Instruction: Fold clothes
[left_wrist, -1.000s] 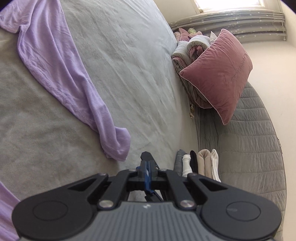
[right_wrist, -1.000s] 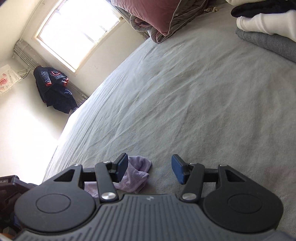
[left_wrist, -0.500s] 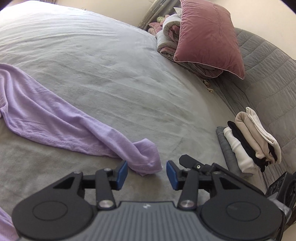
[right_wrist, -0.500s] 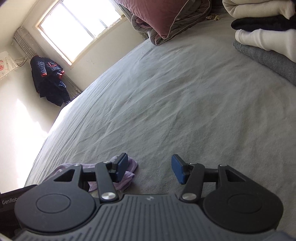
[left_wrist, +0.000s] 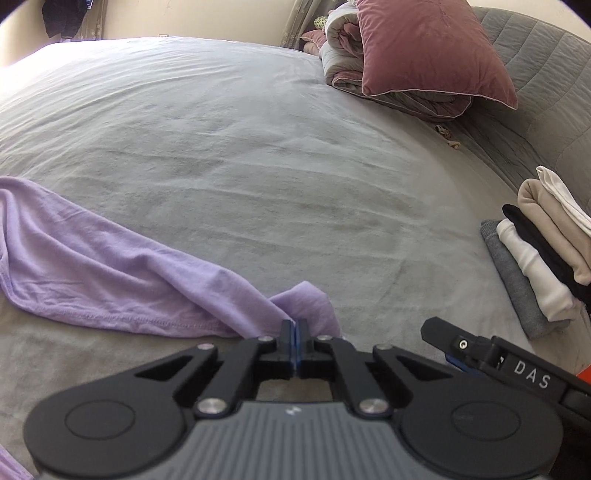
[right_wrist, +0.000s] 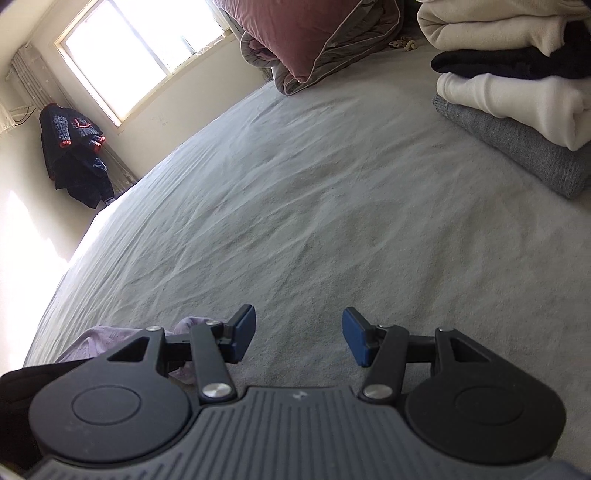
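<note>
A lilac garment (left_wrist: 110, 273) lies stretched across the grey bed (left_wrist: 258, 155), running from the left edge to a bunched end right at my left gripper (left_wrist: 295, 326). The left gripper is shut on that bunched end of the lilac garment. My right gripper (right_wrist: 299, 334) is open and empty, low over bare grey bedding. A bit of the lilac garment (right_wrist: 110, 338) shows just behind its left finger. The right gripper's finger (left_wrist: 458, 345) shows in the left wrist view at the lower right.
A stack of folded clothes (left_wrist: 535, 251) sits at the bed's right side, also in the right wrist view (right_wrist: 517, 96). A pink pillow (left_wrist: 424, 51) on a rolled quilt lies at the headboard. A dark jacket (right_wrist: 74, 155) hangs by the window.
The left gripper has closed on the bunched end of the lilac garment; half a second ago its jaws were open around it. The right gripper has stayed open, shifting slightly.
</note>
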